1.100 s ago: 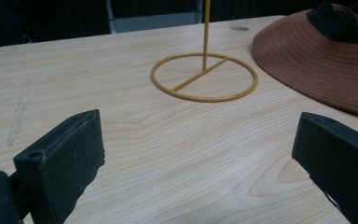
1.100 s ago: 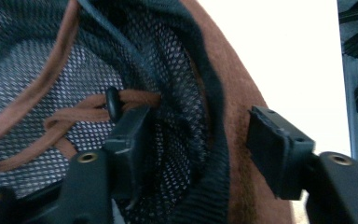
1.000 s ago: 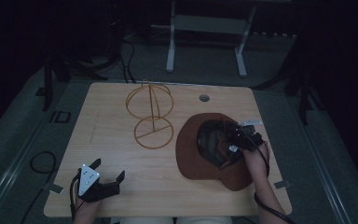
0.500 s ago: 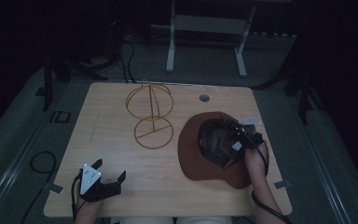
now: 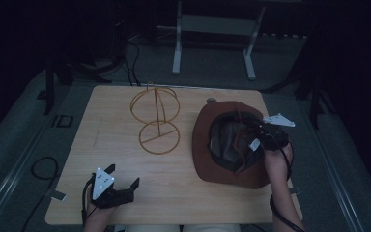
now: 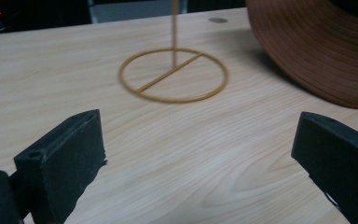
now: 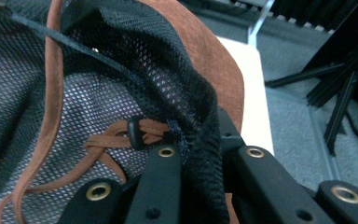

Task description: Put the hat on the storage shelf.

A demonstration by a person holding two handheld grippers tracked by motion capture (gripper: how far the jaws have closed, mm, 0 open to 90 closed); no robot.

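The right tongs point(image 7: 200, 186) are clenched on the hat's point(image 5: 232, 142) mesh lining, right of the stand point(image 5: 157, 121). Best lift it slowly, keeping the brim level; the left tongs point(image 5: 123, 186) gape, released.

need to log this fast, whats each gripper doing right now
Left gripper: open, jaws wide apart over the bare table, holding nothing.
Right gripper: shut on the hat, pinching its black mesh lining.
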